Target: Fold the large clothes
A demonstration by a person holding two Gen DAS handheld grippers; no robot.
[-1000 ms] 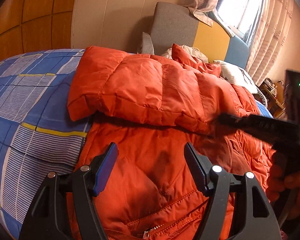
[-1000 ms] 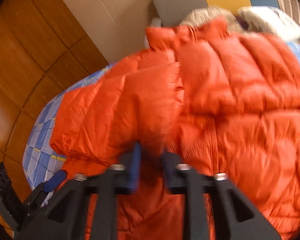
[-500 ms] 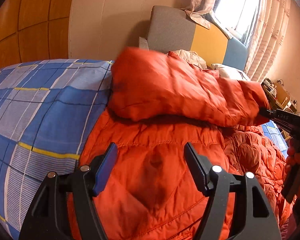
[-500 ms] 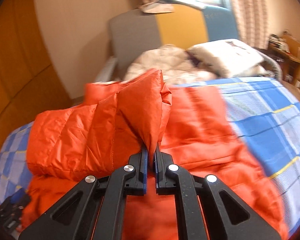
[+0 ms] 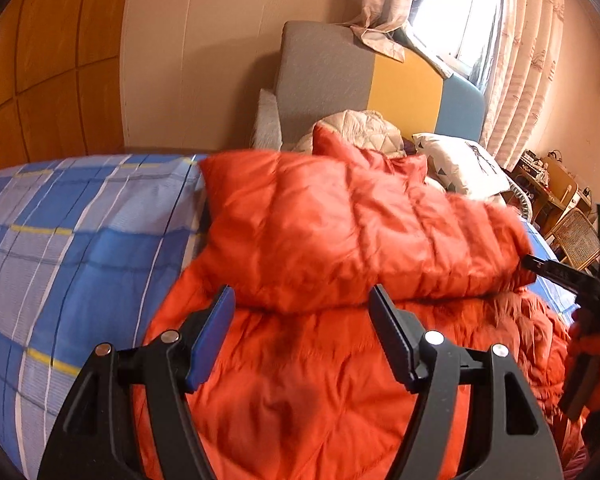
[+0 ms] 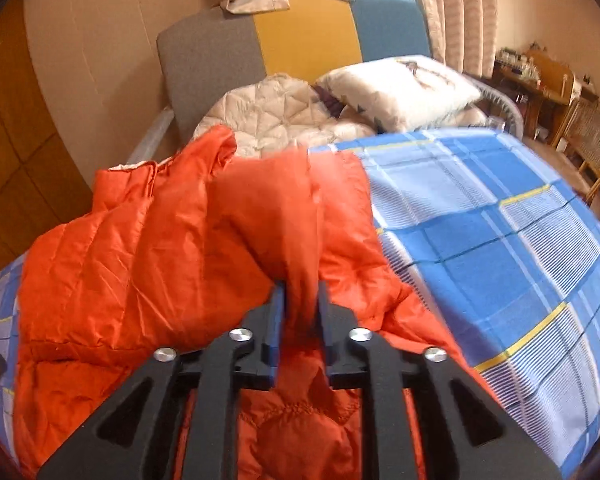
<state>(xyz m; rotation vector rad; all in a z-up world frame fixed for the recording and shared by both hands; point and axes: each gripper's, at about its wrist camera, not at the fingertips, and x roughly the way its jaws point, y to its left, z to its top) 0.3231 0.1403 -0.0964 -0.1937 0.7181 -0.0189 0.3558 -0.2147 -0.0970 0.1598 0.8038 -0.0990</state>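
An orange down jacket (image 5: 300, 380) lies spread on the bed. One of its sleeves (image 5: 360, 232) is folded across the body. My left gripper (image 5: 302, 320) hovers open just above the jacket's front, nothing between its fingers. My right gripper (image 6: 302, 312) sits at the sleeve's end (image 6: 268, 220); its jaws are opening, and the orange cuff fabric still sits loosely between the parted pads. In the left wrist view the right gripper (image 5: 556, 270) shows at the right edge by the sleeve's tip, with a hand below it.
A blue plaid bed cover (image 6: 480, 240) stretches to both sides of the jacket. At the bed's head are a white pillow (image 6: 400, 88), a beige quilted garment (image 6: 272, 120) and a grey, yellow and blue headboard (image 5: 328, 76). A desk and a wicker chair (image 6: 592, 136) stand at the right.
The right gripper carried the sleeve to the right across the jacket's body, then its jaws parted around the cuff. The left gripper drew back a little and stayed open.
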